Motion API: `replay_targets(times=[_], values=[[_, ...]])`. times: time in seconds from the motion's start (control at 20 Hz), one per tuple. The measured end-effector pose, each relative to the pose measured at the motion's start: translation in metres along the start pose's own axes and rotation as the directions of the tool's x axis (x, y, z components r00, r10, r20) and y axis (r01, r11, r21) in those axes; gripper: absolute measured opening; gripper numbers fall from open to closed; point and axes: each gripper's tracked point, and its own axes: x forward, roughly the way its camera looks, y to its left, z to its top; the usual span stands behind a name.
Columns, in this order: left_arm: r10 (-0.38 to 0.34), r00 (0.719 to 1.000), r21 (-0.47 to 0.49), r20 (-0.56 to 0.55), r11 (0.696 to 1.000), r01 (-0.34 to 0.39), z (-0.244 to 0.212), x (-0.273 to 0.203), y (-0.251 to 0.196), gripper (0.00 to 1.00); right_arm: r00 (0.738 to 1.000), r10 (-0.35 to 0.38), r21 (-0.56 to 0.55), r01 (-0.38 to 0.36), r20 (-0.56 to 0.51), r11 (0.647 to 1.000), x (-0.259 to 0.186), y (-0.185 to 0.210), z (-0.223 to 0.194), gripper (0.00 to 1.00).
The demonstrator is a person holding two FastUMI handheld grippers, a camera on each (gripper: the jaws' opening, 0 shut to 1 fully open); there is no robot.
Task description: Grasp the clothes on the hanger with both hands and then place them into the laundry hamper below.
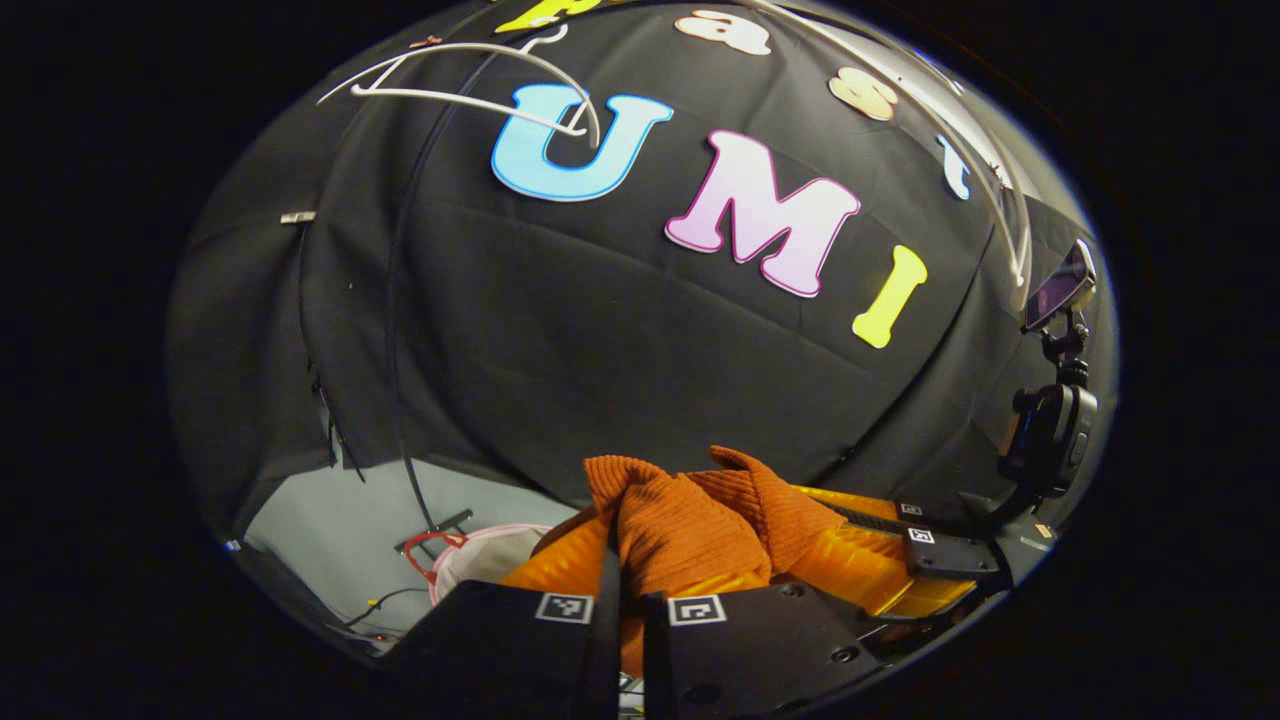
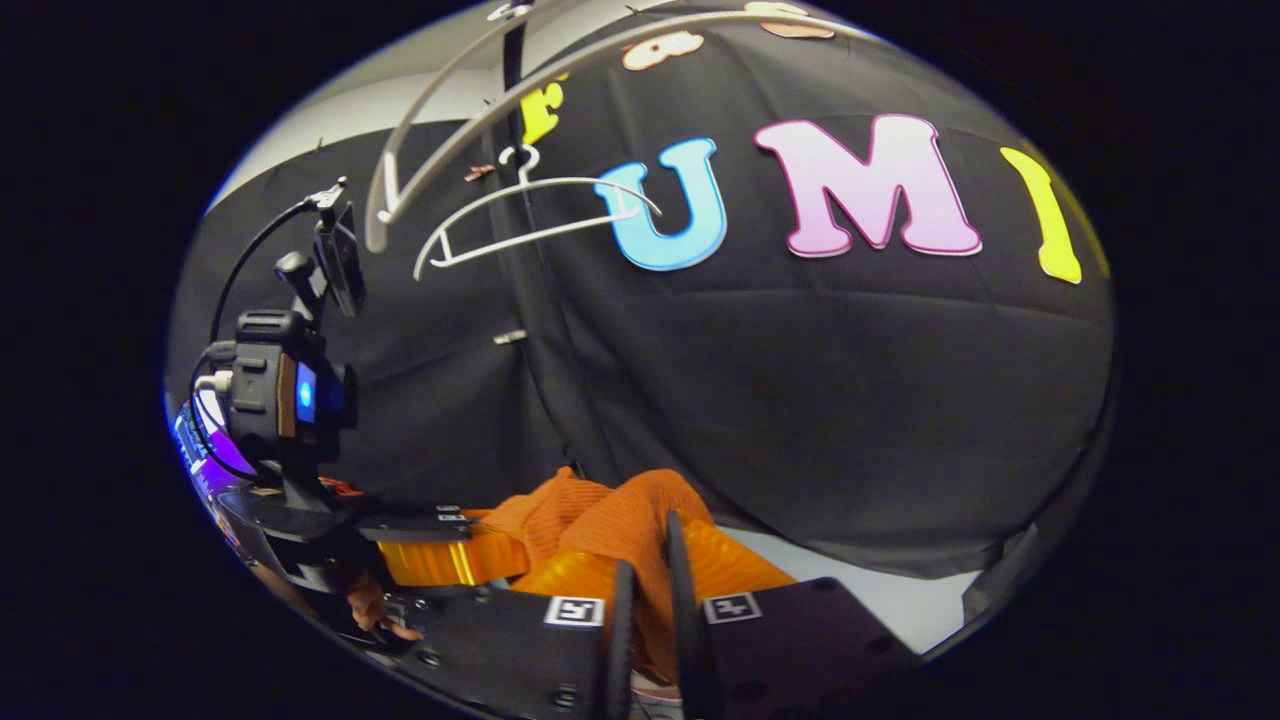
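Left gripper view: left gripper (image 1: 628, 610) fingers clenched on orange ribbed knit garment (image 1: 690, 520), off bare white hanger (image 1: 470, 90); laundry hamper (image 1: 480, 560) below-left. Right gripper view: right gripper (image 2: 648, 610) pinching garment too. Soft, light, floppy; grip bunched folds.

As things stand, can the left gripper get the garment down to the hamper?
Probably yes. The left gripper is shut on the orange garment, already off the hanger, and the hamper lies below-left with nothing visibly between.

Bunched orange knit garment (image 1: 690, 520), bare hanger (image 1: 470, 85)
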Motion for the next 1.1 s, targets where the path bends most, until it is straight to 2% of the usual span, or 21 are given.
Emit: replay_targets(times=[0.05,0.15,0.2,0.25,0.3,0.4,0.45,0.5,0.6,0.65,0.85,1.1], values=[[0.032,0.998,-0.005,-0.055,0.999,-0.032,-0.015,0.005,0.010,0.18,0.999,-0.039,-0.043,0.038,-0.024,0.998,-0.007,-0.011,-0.007,0.39],[0.117,0.982,0.032,-0.147,0.993,-0.114,-0.044,0.012,0.037,0.58,0.993,-0.091,-0.115,0.083,-0.069,0.990,-0.009,-0.030,-0.022,0.71],[0.135,0.975,0.036,-0.176,0.991,-0.131,-0.060,0.023,0.043,0.78,0.991,-0.099,-0.122,0.087,-0.092,0.989,-0.011,-0.035,-0.029,0.87],[0.132,0.973,0.003,-0.189,0.991,-0.134,-0.062,0.008,0.046,0.98,0.992,-0.090,-0.105,0.080,-0.093,0.991,-0.015,-0.033,-0.032,0.87],[0.103,0.978,-0.044,-0.184,0.993,-0.113,-0.067,0.011,0.041,0.95,0.994,-0.084,-0.078,0.078,-0.074,0.994,-0.015,-0.030,-0.029,1.00],[0.033,0.983,-0.132,-0.183,0.990,-0.058,-0.063,0.006,0.027,0.95,0.994,-0.090,-0.075,0.086,-0.055,0.993,-0.016,-0.029,-0.020,0.99],[0.033,0.984,-0.138,-0.174,0.989,-0.058,-0.062,0.002,0.032,0.95,0.995,-0.090,-0.087,0.086,-0.053,0.992,-0.018,-0.027,-0.021,0.94],[0.036,0.987,-0.139,-0.155,0.989,-0.058,-0.056,0.000,0.035,0.96,0.995,-0.086,-0.097,0.081,-0.049,0.992,-0.019,-0.026,-0.020,0.99],[0.025,0.993,-0.151,-0.111,0.988,-0.042,-0.045,-0.009,0.034,0.92,0.996,-0.079,-0.105,0.073,-0.048,0.992,-0.019,-0.019,-0.019,0.99],[0.016,0.996,-0.158,-0.093,0.987,-0.030,-0.041,-0.014,0.033,0.95,0.996,-0.075,-0.104,0.070,-0.042,0.992,-0.020,-0.014,-0.016,0.99],[0.014,0.999,-0.149,-0.051,0.989,-0.022,-0.031,-0.033,0.034,0.95,0.998,-0.054,-0.097,0.053,-0.011,0.994,-0.027,0.008,-0.008,0.99],[-0.021,1.000,-0.120,0.005,0.992,0.022,-0.016,-0.074,0.025,0.96,0.996,-0.081,-0.094,0.085,0.043,0.992,-0.058,0.028,0.005,0.99]])
